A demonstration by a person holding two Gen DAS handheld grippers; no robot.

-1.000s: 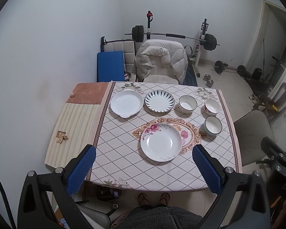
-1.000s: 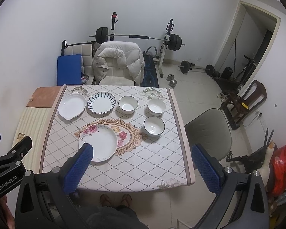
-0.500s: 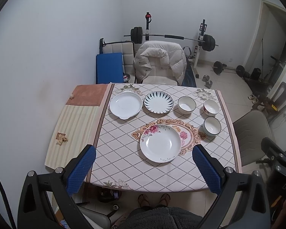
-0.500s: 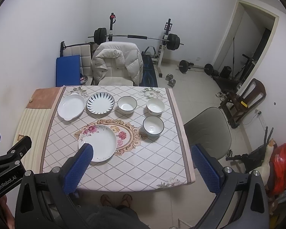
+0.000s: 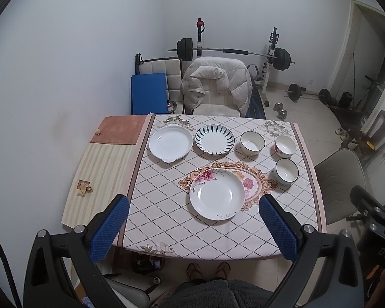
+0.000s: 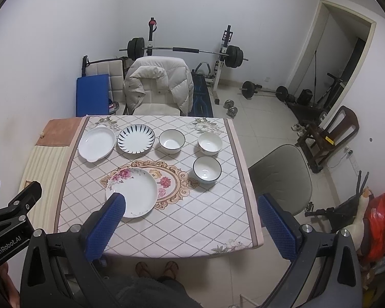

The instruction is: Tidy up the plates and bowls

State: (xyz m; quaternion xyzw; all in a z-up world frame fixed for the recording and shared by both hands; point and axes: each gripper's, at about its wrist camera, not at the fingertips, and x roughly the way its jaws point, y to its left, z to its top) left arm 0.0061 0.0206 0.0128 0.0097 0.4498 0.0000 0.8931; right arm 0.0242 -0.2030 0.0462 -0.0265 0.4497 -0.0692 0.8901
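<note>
Table (image 5: 166, 236), quilted diamond-print cloth with floral corners and an ornate oval medallion at centre.

Plates, three:
- floral plate (image 5: 217, 197): white, deep, pink blossoms on the far rim; lies on the medallion, nearest the person.
- striped plate (image 5: 214, 140): white centre, dark radial strokes round the rim; far row.
- white dish (image 5: 171, 143): plain, eared handles; far row, just left of the striped plate.

Bowls, three, white inside:
- dark-rimmed bowl (image 5: 252, 143), far row, right of the striped plate.
- patterned bowl (image 5: 284, 146), far right.
- blue-rimmed bowl (image 5: 286, 171), near the right edge, in front of the patterned bowl.

Left gripper (image 5: 192, 206): fingers spread wide, empty, above the near edge.
Right gripper (image 6: 190, 206): fingers spread wide, empty.
</note>
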